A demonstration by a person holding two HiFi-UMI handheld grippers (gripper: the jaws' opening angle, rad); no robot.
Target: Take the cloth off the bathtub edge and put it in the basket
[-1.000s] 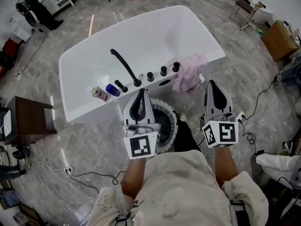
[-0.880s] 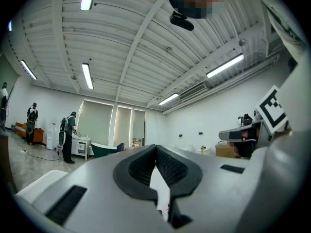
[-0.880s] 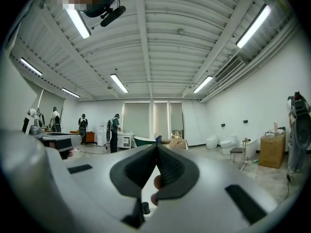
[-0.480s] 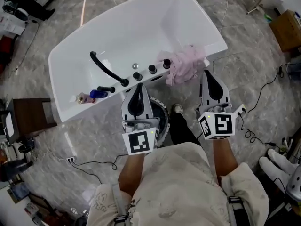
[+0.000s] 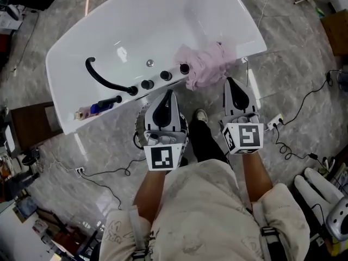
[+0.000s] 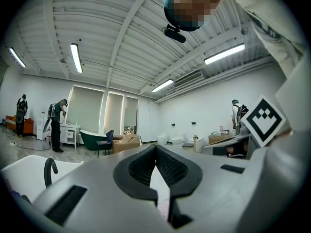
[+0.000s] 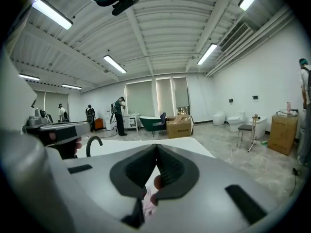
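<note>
A white bathtub point(image 5: 217, 15) was recorded ahead of both grippers, its near edge running across in front of the jaw tips. Two small bottles point(image 5: 97, 108) were noted on that edge, well to the left of the left jaws. A curved black faucet point(image 5: 109, 85) was noted beside them, ahead and left of those jaws.

The left gripper point(image 5: 167, 93) was found clenched, its jaws closed tip to tip with nothing gripped between them. A round basket point(image 5: 139, 135) was observed on the floor directly beneath this gripper and was largely hidden by it. Three black knobs point(image 5: 166, 76) were seen on the tub edge just beyond the left jaw tips.

The pink cloth point(image 5: 206, 64) was found draped over the bathtub edge, near the right jaws, ahead of them and slightly to their left. The right gripper point(image 5: 231, 81) was likewise found clenched and empty, its tips close to the tub's outer wall. In the right gripper view the cloth was glimpsed through the gap behind the closed tips.
</note>
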